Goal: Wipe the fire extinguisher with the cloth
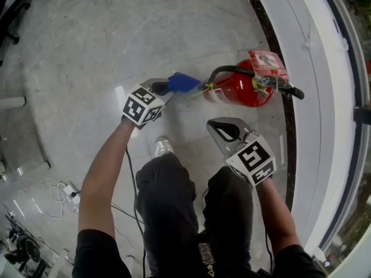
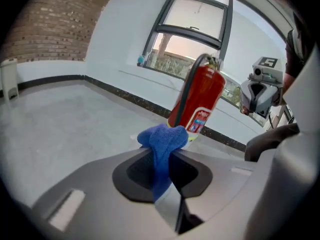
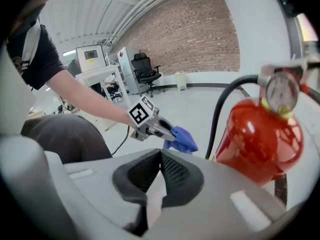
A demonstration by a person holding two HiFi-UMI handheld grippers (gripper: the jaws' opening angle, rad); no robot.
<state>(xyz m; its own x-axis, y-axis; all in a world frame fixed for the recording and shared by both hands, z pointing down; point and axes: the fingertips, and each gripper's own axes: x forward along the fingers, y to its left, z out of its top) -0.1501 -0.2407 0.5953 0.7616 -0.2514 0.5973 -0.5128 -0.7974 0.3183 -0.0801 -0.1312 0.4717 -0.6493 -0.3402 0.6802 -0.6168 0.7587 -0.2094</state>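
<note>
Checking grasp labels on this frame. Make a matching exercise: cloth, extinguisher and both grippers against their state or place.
Things:
1. blue microfibre cloth
2. red metal fire extinguisher
3. grey left gripper
4. grey right gripper

State or place:
A. shut, nothing between its jaws
B. on the grey floor
C. shut on the cloth
D. bunched, sticking out past the jaws that pinch it

Pairs: 1-D, 2-B, 3-C, 4-A
</note>
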